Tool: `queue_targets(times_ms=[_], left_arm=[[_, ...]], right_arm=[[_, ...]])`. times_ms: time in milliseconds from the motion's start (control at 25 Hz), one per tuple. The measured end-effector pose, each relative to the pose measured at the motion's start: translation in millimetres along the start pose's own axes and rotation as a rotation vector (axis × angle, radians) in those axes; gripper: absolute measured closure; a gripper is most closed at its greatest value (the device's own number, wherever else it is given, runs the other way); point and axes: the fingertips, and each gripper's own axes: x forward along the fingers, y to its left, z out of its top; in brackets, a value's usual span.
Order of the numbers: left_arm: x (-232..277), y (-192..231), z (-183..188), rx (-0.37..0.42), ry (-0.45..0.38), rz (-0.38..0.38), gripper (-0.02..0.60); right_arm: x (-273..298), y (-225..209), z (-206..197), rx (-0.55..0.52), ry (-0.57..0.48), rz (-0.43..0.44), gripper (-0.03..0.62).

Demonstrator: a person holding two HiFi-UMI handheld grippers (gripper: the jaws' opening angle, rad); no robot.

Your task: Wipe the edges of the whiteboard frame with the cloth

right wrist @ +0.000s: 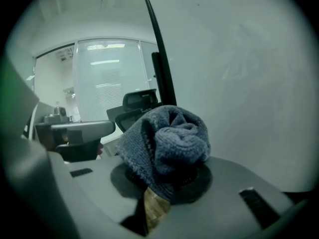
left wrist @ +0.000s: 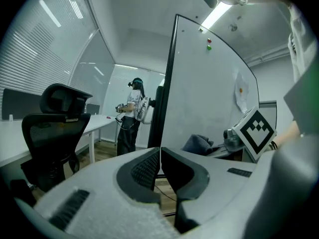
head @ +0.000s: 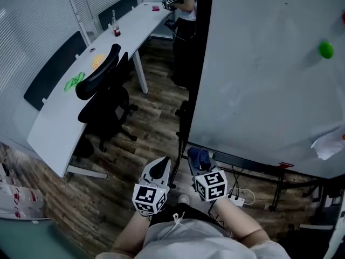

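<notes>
The whiteboard [head: 269, 74] stands at the right of the head view, its black left frame edge [head: 200, 47] running upright and its bottom edge [head: 242, 161] low down. My right gripper [head: 200, 163] is shut on a bunched blue-grey cloth [head: 198, 156], held just below the board's lower left corner. In the right gripper view the cloth [right wrist: 169, 136] bulges over the jaws of the right gripper [right wrist: 167, 169], with the frame edge [right wrist: 158, 49] rising behind it. My left gripper [head: 159, 172] hangs beside it, shut and holding nothing; the left gripper [left wrist: 160, 151] points at the frame edge [left wrist: 167, 83].
A black office chair [head: 105, 96] and a long white desk [head: 81, 99] stand to the left. Another person [head: 186, 4] stands at the far end, behind the board. A power strip [head: 237, 200] with cables and the board's stand leg [head: 277, 190] are on the wooden floor.
</notes>
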Motion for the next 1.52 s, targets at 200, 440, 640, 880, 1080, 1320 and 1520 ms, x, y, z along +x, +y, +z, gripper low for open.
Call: queue_targets(times_ms=[200,440,640,880,1080,1320,1520], left_arm=[[17.9,22.1,-17.0,0.011,0.013,0.011,0.557],[22.2,40.8,-33.1,-0.016,0.054,0.016,0.558],[19.0,39.2,-35.1,-0.057,0.047,-0.034,0.558],[15.1,47.5,-36.3,-0.068,0.046,-0.054,0.558],[15.2,49.4,-23.6,-0.053,0.036,-0.059,0.557],[18.0,37.4,6.4,-0.012,-0.002,-0.085,0.558],[13.9,20.6,50.2,0.033,-0.087,-0.179,0.558]], right_arm=[[45.4,-15.6,-22.2,-0.017,0.081,-0.016,0.522],[91.7,-22.2,-46.9,-0.001,0.170,-0.035,0.522],[110.1,-28.3,-41.4,-0.037,0.169,-0.042,0.522],[103.0,-28.7,-27.8,-0.046,0.174,-0.036,0.522],[88.9,-19.5,6.4,-0.089,0.156,-0.037,0.522],[62.3,-9.6,56.7,-0.160,0.115,0.008,0.522],[38.9,1.2,106.0,-0.210,0.059,-0.009,0.522]])
